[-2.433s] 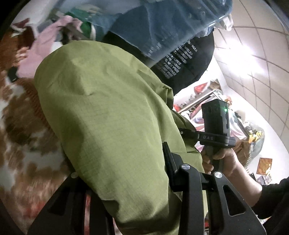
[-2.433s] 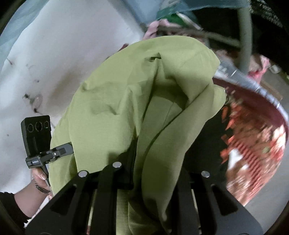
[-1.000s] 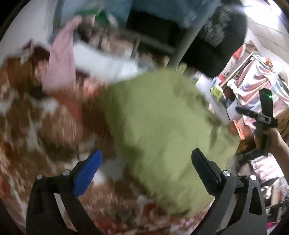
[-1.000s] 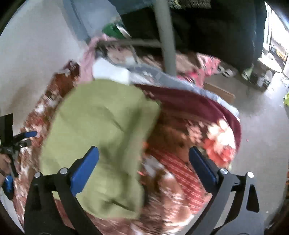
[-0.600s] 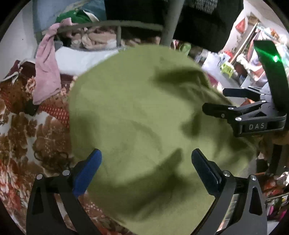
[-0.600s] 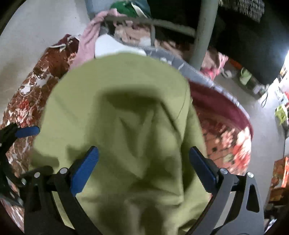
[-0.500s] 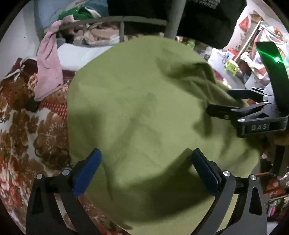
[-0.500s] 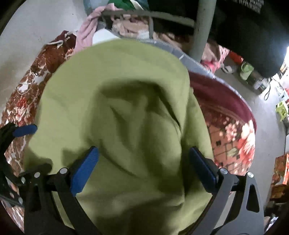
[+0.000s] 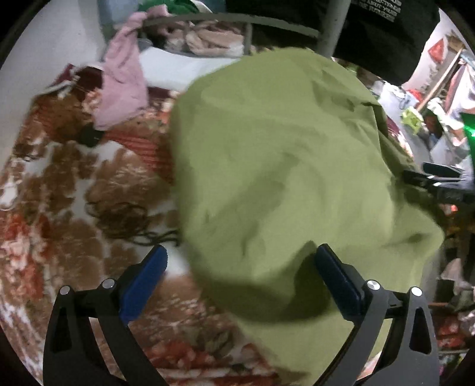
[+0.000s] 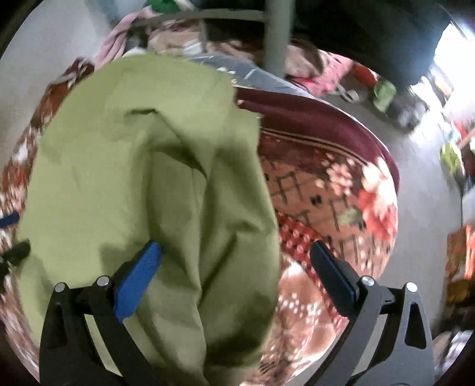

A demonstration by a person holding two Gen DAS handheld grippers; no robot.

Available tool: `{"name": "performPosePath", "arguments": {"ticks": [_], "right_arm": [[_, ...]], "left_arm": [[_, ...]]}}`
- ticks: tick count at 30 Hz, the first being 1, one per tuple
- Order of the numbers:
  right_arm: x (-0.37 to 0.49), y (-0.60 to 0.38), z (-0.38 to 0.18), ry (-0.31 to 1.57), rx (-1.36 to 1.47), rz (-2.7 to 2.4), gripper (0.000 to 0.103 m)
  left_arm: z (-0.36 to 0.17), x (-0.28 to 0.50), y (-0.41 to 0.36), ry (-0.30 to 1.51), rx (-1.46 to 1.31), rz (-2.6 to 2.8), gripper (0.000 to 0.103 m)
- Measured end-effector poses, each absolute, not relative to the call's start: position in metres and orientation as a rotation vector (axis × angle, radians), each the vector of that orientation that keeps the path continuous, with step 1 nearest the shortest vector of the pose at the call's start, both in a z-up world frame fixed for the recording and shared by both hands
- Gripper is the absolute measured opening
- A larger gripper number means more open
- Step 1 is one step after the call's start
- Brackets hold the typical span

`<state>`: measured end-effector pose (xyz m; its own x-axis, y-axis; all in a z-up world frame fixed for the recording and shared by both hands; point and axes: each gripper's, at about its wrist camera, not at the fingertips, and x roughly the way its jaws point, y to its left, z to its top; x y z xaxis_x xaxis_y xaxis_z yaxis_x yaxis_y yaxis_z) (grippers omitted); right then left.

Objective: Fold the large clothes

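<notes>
A large olive-green garment (image 9: 282,178) lies loosely heaped on a floral blanket (image 9: 59,190). In the left wrist view my left gripper (image 9: 242,261) hovers open over the garment's near edge, blue pads spread wide, nothing held. The right wrist view has the same green garment (image 10: 142,184) on the left, with folds running toward the camera. My right gripper (image 10: 234,258) is open above its right edge, holding nothing. The other gripper's dark body (image 9: 439,184) pokes out at the garment's right side in the left wrist view.
A pink cloth (image 9: 124,89) and a white item (image 9: 178,68) lie at the bed's far end, by a grey metal rail (image 9: 225,22) and post (image 10: 276,32). Black clothes (image 9: 386,32) hang above. The blanket's maroon edge (image 10: 326,124) drops to the floor (image 10: 421,166) on the right.
Both grippers let go of the green garment, which dropped onto the blanket. Since half a second ago both grippers drifted slightly, the left one toward the garment's left edge, the right one toward its right edge.
</notes>
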<state>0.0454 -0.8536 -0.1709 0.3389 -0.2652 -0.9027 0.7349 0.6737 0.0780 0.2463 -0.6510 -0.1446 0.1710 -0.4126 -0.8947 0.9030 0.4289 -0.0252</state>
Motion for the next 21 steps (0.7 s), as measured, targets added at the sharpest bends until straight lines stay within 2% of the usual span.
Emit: {"name": "performPosePath", "arguments": {"ticks": [10, 21], "right_arm": [[0.01, -0.771, -0.059, 0.861, 0.381, -0.67, 0.098], [-0.054, -0.71, 0.01, 0.797, 0.333, -0.59, 0.098]], "left_arm": [[-0.045, 0.178, -0.602, 0.842, 0.508, -0.92, 0.098], [0.014, 0.086, -0.556, 0.767, 0.418, -0.826, 0.098]]}}
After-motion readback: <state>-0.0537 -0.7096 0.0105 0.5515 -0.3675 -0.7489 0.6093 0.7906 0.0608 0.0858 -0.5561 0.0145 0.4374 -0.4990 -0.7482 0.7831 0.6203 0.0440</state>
